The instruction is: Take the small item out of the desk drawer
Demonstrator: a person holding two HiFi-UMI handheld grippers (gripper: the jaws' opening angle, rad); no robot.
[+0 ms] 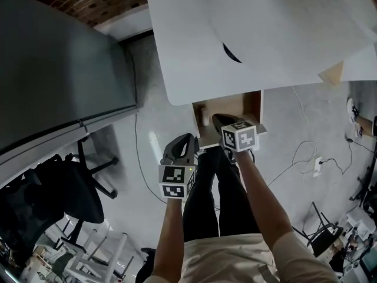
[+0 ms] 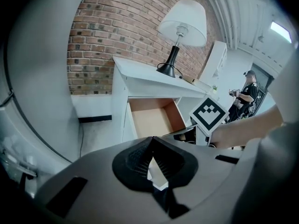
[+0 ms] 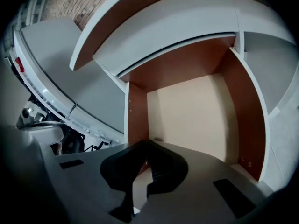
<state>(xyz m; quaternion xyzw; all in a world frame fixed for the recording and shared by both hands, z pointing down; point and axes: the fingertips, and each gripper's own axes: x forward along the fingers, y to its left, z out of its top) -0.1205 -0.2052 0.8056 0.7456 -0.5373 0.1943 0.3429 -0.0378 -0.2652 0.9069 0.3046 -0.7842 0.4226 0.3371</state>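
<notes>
The white desk has its drawer pulled open, showing a brown inside and a pale floor. A small whitish item stands at the drawer's left side; in the right gripper view only a sliver of something small shows just past the jaws. My right gripper hovers over the drawer's front, jaws shut with nothing between them. My left gripper hangs lower left of the drawer, outside it, shut and empty.
A lamp stands on the desk top. An office chair and a dark grey panel are at the left. Cables and a power strip lie on the floor at the right. Another person stands far off.
</notes>
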